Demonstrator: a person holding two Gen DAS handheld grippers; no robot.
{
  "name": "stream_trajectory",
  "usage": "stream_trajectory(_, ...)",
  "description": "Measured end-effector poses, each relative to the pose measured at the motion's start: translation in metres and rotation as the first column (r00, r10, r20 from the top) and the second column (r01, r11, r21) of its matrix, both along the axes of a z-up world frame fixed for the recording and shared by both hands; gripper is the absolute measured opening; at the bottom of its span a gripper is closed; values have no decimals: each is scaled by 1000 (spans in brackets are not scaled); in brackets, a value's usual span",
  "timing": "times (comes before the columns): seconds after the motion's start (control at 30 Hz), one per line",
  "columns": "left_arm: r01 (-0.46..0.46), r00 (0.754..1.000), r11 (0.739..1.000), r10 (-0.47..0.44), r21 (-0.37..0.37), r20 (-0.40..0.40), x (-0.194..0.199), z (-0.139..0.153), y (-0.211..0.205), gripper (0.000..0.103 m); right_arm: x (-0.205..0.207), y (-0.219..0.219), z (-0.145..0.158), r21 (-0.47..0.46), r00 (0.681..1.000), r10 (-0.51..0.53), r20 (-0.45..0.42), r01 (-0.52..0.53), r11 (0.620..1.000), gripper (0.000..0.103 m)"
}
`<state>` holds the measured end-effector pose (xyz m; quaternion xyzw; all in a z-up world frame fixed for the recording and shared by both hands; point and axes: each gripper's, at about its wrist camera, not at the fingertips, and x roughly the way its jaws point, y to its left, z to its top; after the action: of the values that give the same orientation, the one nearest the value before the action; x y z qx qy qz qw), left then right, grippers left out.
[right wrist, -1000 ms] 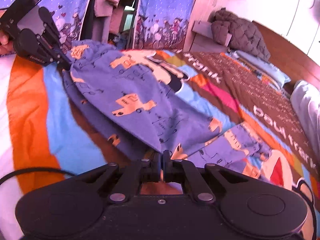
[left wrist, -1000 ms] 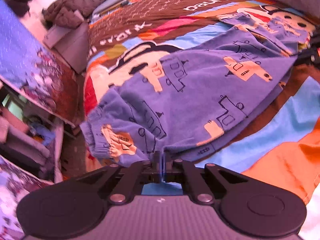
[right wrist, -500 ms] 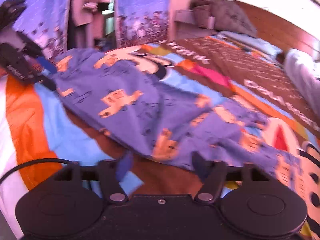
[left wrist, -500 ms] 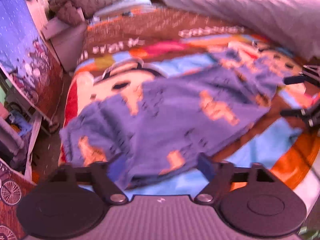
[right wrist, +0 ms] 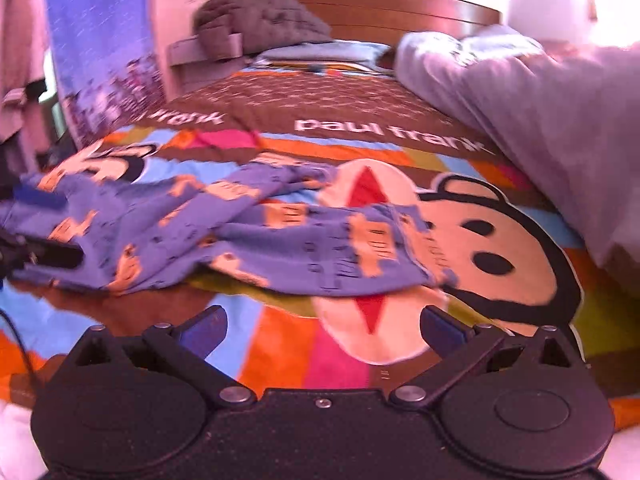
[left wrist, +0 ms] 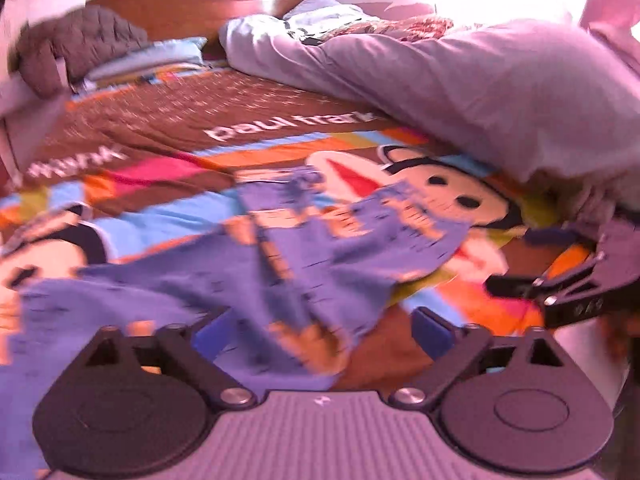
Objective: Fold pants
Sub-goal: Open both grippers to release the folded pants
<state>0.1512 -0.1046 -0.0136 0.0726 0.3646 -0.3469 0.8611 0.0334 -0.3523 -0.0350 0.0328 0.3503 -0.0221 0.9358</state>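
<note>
**Both tongs let go, pants flat on the bed for the next fold**

I have the left gripper (left wrist: 320, 322) spread wide, nothing pinched; its blue fingertips (left wrist: 210, 330) sit either side of the near edge of the pants (left wrist: 320, 264), w/ cloth lying loose between them but no pad pressing on it. Same w/ the right gripper (right wrist: 322, 326): jaws wide apart, only bedspread between them, pants just ahead of the tips. Both sets of jaws have just been opening; the right is clear of the cloth, the left has it lying slack underneath.

Why so: I judge 1 fold is laid and I've dropped the cloth so it settles flat. Pants lie crosswise in front of both tongs, blue-violet w/ orange prints, legs doubled and a bit rumpled, hem end toward the right tong, bulkier end toward the left. Wide jaws leave me ready to re-grab an edge. Frames are blurry, so exact layer count I can't tell.

From the left cam the right tong shows far right, beyond the pants' end; from the right cam the left tong is at far left, by the cloth's other end.

Surface: a bed w/ a loud cartoon bedspread (right wrist: 500, 256), soft, so cloth may drag. Beyond the tongs: a pale duvet (left wrist: 460, 92) heaped on the right, a wooden headboard (right wrist: 400, 8) at the back, a quilted dark jacket (right wrist: 264, 20) at back left, blue curtain (right wrist: 92, 40) far left.
</note>
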Motion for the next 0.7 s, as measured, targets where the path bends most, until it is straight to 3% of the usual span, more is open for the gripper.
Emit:
stream_trajectory(0.1,2,997,999,-6,-46,-80,10,-14,-10,73,0,-19,-6,81,999,-42,-8,43,996,102)
stream_trajectory(0.23,-69,980,990,45,-123,-192,24,-31,-5,61,4,-37,-10,180,997,-71,-26,74,981,102)
stream_trajectory(0.33,-152,960,970,99,-191,-262,32,-39,7,54,9,-44,-12,232,996,-81,-31,86,969,102)
stream_trajectory(0.47,-249,933,938,167,-240,-318,37,-53,23,33,17,-49,-12,279,997,-60,-42,69,958,101)
stream_trajectory(0.6,-296,916,913,188,-280,-355,41,-60,34,22,35,-51,-9,323,999,-2,-37,14,946,85)
stream_trajectory(0.7,-325,903,900,202,-292,-380,44,-64,40,11,67,-43,1,299,994,106,-29,-93,950,67)
